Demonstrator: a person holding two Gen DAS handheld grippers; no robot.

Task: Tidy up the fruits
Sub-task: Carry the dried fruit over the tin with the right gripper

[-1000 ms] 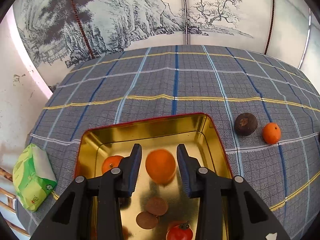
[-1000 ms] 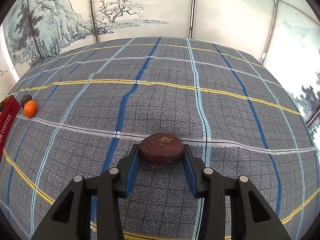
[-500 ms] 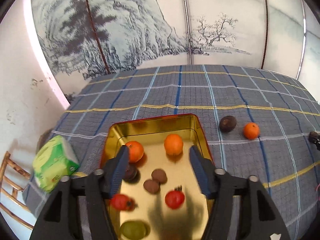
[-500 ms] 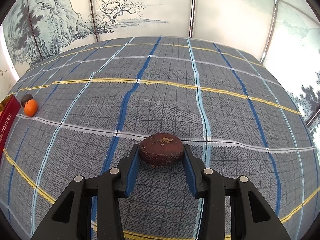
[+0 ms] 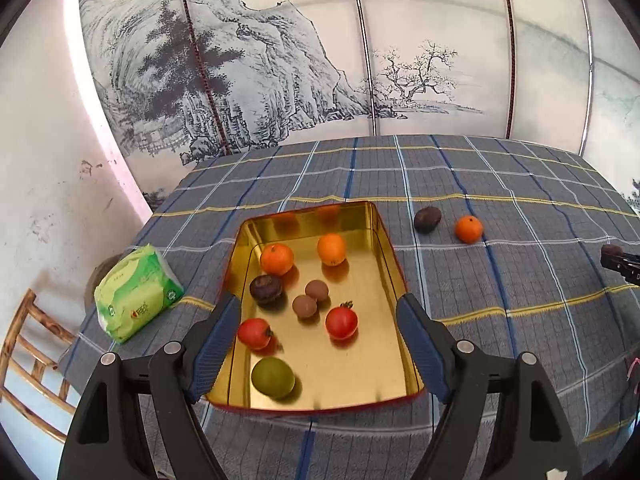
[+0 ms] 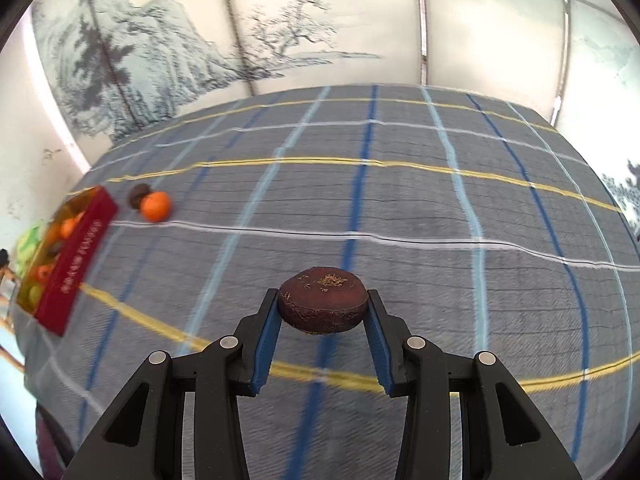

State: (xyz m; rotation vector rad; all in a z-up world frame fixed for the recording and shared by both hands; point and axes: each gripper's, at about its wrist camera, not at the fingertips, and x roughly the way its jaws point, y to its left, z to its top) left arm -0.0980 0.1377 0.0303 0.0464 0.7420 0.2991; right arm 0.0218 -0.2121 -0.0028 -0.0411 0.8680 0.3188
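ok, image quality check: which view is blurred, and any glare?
Right wrist view: cloth and red tin smeared by motion, held brown fruit sharp. Left wrist view: mostly crisp, gold tin mirrors the fruit, no harsh glare. Fisheye bends both.

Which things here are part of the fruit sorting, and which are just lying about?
Job: gold tin with fruit inside; loose orange and dark fruit on the cloth; brown fruit clamped in the right gripper; left gripper, opening, holding nothing.

Lying about: green tissue pack; wooden chair.
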